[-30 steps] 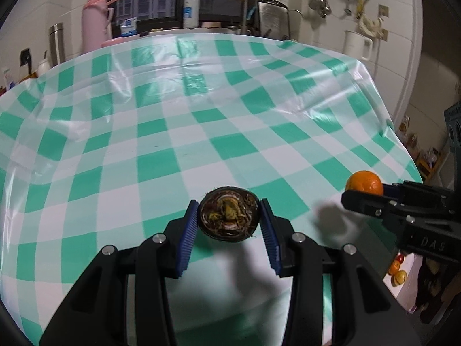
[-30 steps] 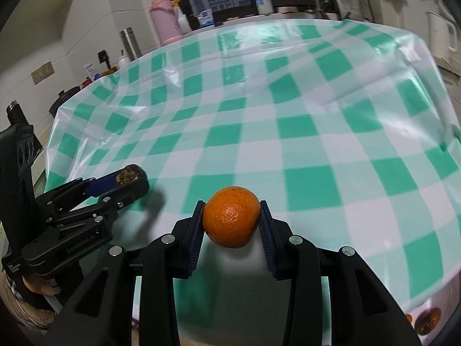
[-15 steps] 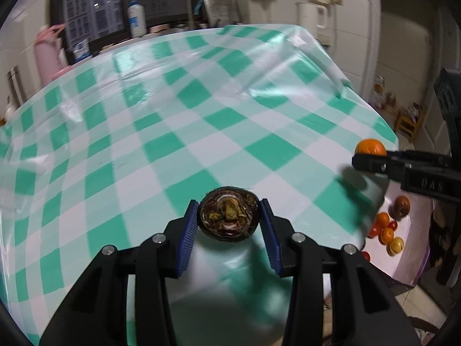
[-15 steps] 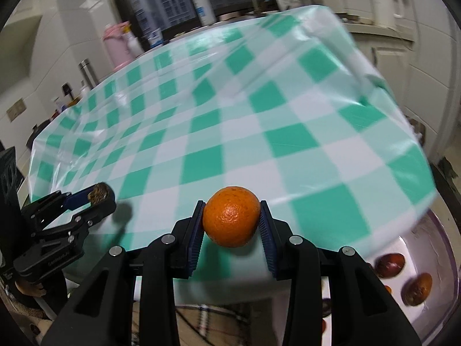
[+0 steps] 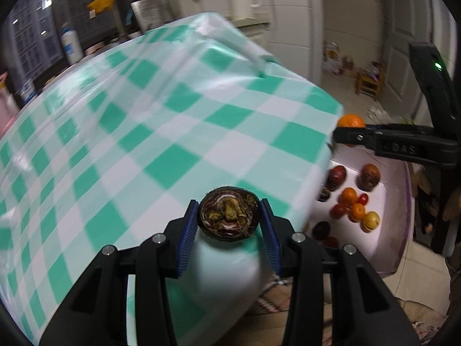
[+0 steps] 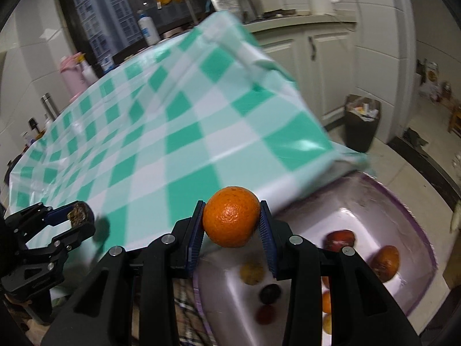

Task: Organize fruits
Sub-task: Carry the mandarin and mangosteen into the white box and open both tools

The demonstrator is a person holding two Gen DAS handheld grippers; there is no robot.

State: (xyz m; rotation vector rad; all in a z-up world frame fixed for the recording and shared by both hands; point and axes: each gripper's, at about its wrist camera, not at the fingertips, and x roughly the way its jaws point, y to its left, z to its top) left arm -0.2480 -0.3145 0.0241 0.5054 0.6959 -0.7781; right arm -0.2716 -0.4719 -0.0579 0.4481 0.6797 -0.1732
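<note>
My left gripper is shut on a dark brown round fruit whose cut or stem end faces the camera; it hangs over the table's near right corner. My right gripper is shut on an orange, held above the rim of a pale purple tub. In the left wrist view the right gripper and its orange show side-on at the right. In the right wrist view the left gripper shows at the lower left. Several fruits lie in the tub.
The table wears a green-and-white checked plastic cloth. The tub sits low beside the table's corner, on a plaid fabric. A dark waste bin stands on the tiled floor by white cabinets. Bottles, a kettle and a pot line the far counter.
Both grippers have swung to the right across the table toward its corner, rolling as they went. The tub of fruit has come into view. Both grips stay unchanged.
</note>
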